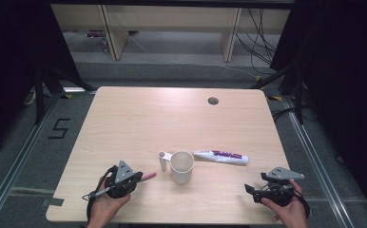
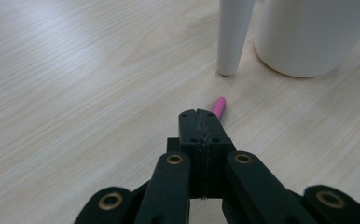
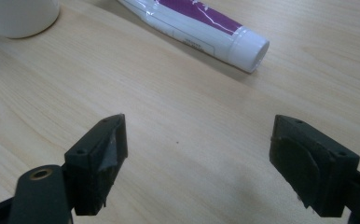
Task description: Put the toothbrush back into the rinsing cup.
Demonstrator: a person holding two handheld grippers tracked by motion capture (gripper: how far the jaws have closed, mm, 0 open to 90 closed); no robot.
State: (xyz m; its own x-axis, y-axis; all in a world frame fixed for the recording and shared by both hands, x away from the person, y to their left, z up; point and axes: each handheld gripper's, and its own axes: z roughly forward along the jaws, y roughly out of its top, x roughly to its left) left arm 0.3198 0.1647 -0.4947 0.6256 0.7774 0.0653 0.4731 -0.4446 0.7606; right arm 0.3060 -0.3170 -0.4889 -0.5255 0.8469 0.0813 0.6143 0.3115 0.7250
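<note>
Nearest, at the left of the table (image 1: 124,118), the left gripper (image 1: 139,178) is seen with its jaws clamped together on a pink toothbrush (image 1: 149,176). In the left gripper view the pink tip (image 2: 219,107) is seen poking out just past the closed pads, low over the wood. The brush's long axis is laid roughly left to right, its pink end pointed right and slightly far, toward the white cup (image 1: 182,166); a dark part sticks out behind the hand at the left. At the near right, the right gripper (image 1: 251,190) is held with jaws wide apart and nothing between them. Farther off, just right of the cup, a white and purple toothpaste tube (image 1: 221,157) is laid left to right, cap at the right. Its printing cannot be read.
</note>
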